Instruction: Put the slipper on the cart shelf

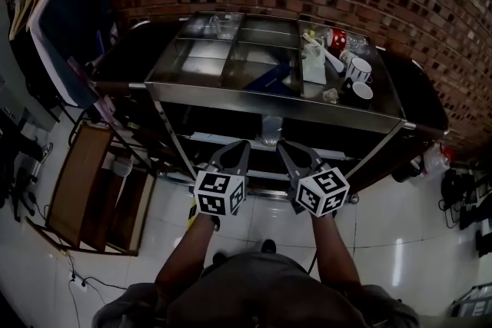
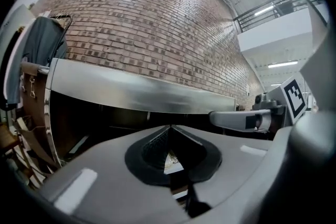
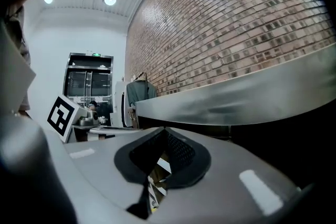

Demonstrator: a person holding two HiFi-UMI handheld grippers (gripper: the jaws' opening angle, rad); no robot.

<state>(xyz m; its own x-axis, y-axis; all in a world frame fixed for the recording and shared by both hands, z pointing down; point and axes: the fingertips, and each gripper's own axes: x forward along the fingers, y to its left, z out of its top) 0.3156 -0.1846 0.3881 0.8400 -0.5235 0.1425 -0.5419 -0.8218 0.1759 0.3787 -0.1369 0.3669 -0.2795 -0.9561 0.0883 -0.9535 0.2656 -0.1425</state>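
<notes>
I stand in front of a steel cart (image 1: pixel 277 110) against a brick wall. My left gripper (image 1: pixel 240 146) and right gripper (image 1: pixel 286 147) are held side by side, at the height of the cart's lower shelf (image 1: pixel 231 140) and pointing at it. In the left gripper view the left gripper (image 2: pixel 170 126) has its jaws closed tip to tip with nothing between them. The right gripper (image 3: pixel 165 128) is likewise shut and empty. I cannot make out a slipper in any view. The cart's steel edge (image 2: pixel 136 93) runs just ahead of both grippers.
The cart top carries two mugs (image 1: pixel 358 71), a white jug (image 1: pixel 313 61), a red can (image 1: pixel 336 38) and a blue thing (image 1: pixel 274 78) in a compartment. Clothes hang on a rack (image 1: pixel 58 27) at the left. A wooden frame (image 1: pixel 81 188) stands on the white floor.
</notes>
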